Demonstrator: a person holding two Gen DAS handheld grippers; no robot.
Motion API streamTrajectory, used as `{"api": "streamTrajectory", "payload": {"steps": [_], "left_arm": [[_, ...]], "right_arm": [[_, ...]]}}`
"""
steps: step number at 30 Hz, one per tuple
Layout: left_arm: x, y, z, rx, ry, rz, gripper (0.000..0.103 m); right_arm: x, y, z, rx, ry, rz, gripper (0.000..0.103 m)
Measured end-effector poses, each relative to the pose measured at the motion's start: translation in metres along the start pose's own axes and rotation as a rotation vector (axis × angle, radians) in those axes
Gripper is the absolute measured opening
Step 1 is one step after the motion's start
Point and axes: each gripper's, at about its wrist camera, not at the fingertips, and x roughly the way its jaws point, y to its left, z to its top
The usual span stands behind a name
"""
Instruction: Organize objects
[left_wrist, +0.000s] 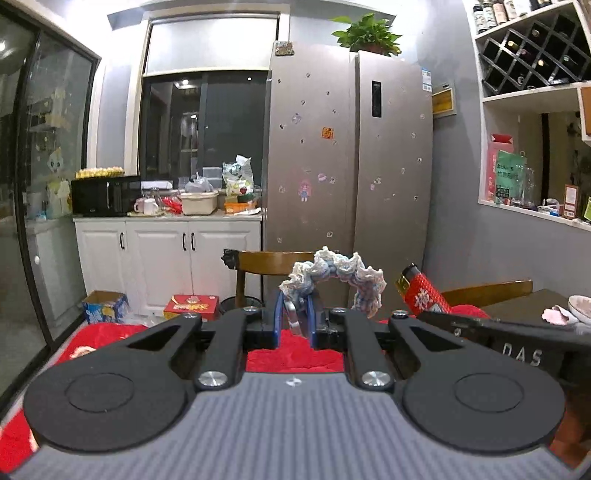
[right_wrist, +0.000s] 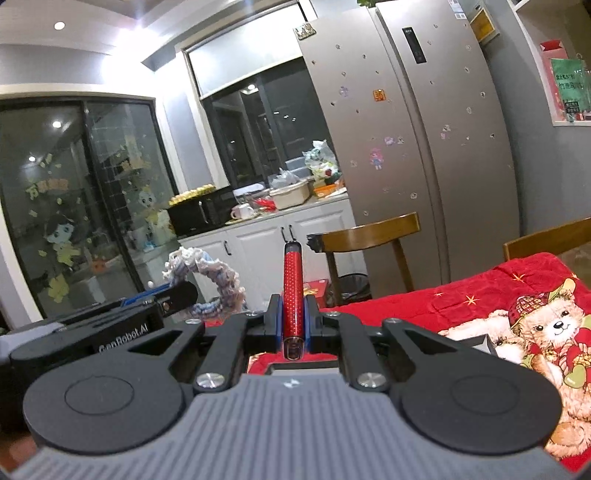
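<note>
My left gripper (left_wrist: 294, 320) is shut on a ruffled white-and-blue crocheted ring (left_wrist: 334, 275), which arches up and to the right from the blue pads, held in the air. The same crocheted ring (right_wrist: 210, 273) shows at the left in the right wrist view, beyond the left gripper's black body. My right gripper (right_wrist: 293, 319) is shut on a slim red glittery stick (right_wrist: 293, 291) that stands upright between its pads. The red stick (left_wrist: 424, 293) also appears tilted at the right in the left wrist view.
A red cloth with a teddy bear print (right_wrist: 517, 317) covers the table below. Wooden chairs (left_wrist: 273, 264) stand beyond it, before a steel fridge (left_wrist: 351, 155). White cabinets (left_wrist: 166, 254) carry a cluttered counter. A bowl (left_wrist: 580, 306) sits on a table at right.
</note>
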Motion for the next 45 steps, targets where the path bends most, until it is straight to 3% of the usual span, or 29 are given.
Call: {"api": "streamTrajectory", "payload": {"steps": [8, 14, 22, 32, 45], "left_arm": [[0.059, 0.018, -0.030, -0.056, 0.084, -0.003, 0.016], [0.096, 0.020, -0.057, -0.020, 0.161, 0.007, 0.016], [0.126, 0.017, -0.096, 0.011, 0.312, -0.034, 0.016], [0.128, 0.022, -0.117, -0.025, 0.386, -0.090, 0.016], [0.138, 0.021, -0.137, -0.025, 0.454, -0.063, 0.016]], "right_arm": [[0.038, -0.019, -0.022, 0.006, 0.064, -0.031, 0.013], [0.060, -0.032, -0.041, -0.001, 0.166, -0.038, 0.013], [0.083, -0.047, -0.065, 0.066, 0.332, -0.045, 0.013], [0.095, -0.060, -0.084, 0.163, 0.429, -0.071, 0.013], [0.105, -0.061, -0.093, 0.192, 0.479, -0.070, 0.013]]}}
